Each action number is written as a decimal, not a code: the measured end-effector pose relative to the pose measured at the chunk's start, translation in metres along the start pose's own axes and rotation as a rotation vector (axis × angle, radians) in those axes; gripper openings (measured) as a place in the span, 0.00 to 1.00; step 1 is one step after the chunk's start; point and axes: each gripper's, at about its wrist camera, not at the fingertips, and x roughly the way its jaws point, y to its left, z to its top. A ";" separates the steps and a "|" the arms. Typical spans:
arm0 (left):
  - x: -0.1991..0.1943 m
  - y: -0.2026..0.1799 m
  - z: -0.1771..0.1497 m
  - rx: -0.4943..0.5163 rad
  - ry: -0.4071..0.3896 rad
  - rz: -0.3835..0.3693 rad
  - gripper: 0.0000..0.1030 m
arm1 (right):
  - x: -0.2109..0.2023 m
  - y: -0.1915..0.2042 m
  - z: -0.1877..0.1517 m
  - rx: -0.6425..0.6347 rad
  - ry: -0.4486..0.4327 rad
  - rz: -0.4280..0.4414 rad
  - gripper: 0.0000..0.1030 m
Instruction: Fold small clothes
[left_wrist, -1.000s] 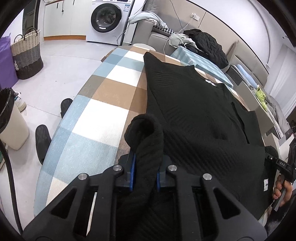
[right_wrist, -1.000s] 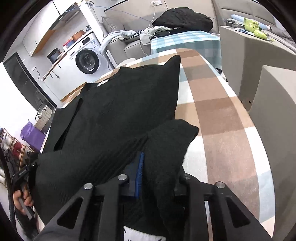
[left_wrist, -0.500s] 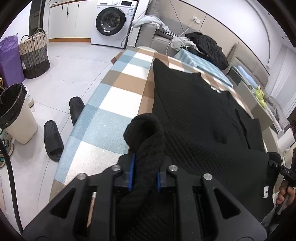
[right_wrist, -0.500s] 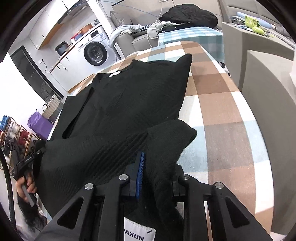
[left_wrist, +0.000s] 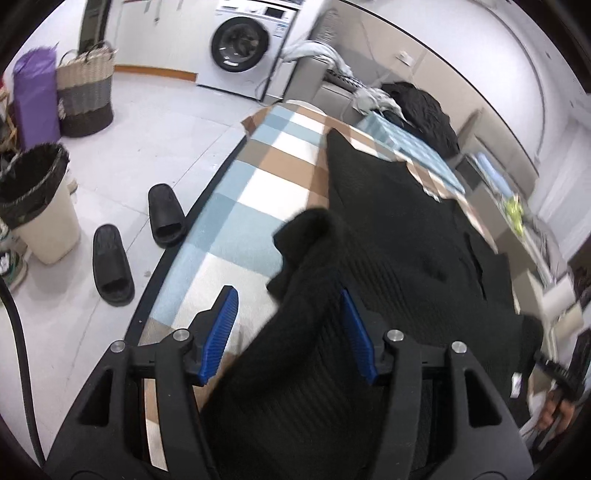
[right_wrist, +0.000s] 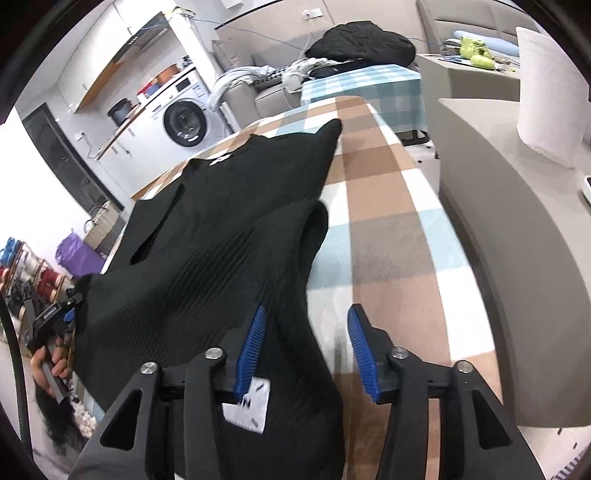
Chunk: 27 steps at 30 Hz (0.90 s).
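A black ribbed knit garment (left_wrist: 399, 236) lies spread on the checked table (left_wrist: 258, 192), its near hem folded up toward the far end. My left gripper (left_wrist: 288, 299) is open, blue pads apart, with the garment's near left corner lying loose between them. My right gripper (right_wrist: 306, 317) is open too, the near right corner (right_wrist: 295, 236) lying between its pads. The garment (right_wrist: 229, 206) has a white label (right_wrist: 247, 406) near the right gripper. The other gripper shows at the frame edge in each view.
Black slippers (left_wrist: 110, 262) and a lined bin (left_wrist: 37, 199) stand on the floor left of the table. A washing machine (left_wrist: 243, 48), baskets and a sofa with clothes (right_wrist: 362, 44) are beyond. A grey cabinet (right_wrist: 517, 206) stands right of the table.
Both grippers have opened and let go of the garment's corners. Both have pulled back a little toward the near edge.
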 end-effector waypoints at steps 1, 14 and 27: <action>-0.001 -0.004 -0.003 0.018 0.002 0.005 0.51 | 0.002 0.002 -0.001 -0.009 0.007 0.005 0.51; -0.045 -0.023 0.006 0.084 -0.156 -0.031 0.05 | -0.032 0.030 0.003 -0.157 -0.147 0.030 0.05; 0.024 -0.034 0.081 0.041 -0.116 0.014 0.05 | 0.020 0.023 0.074 0.016 -0.194 -0.112 0.05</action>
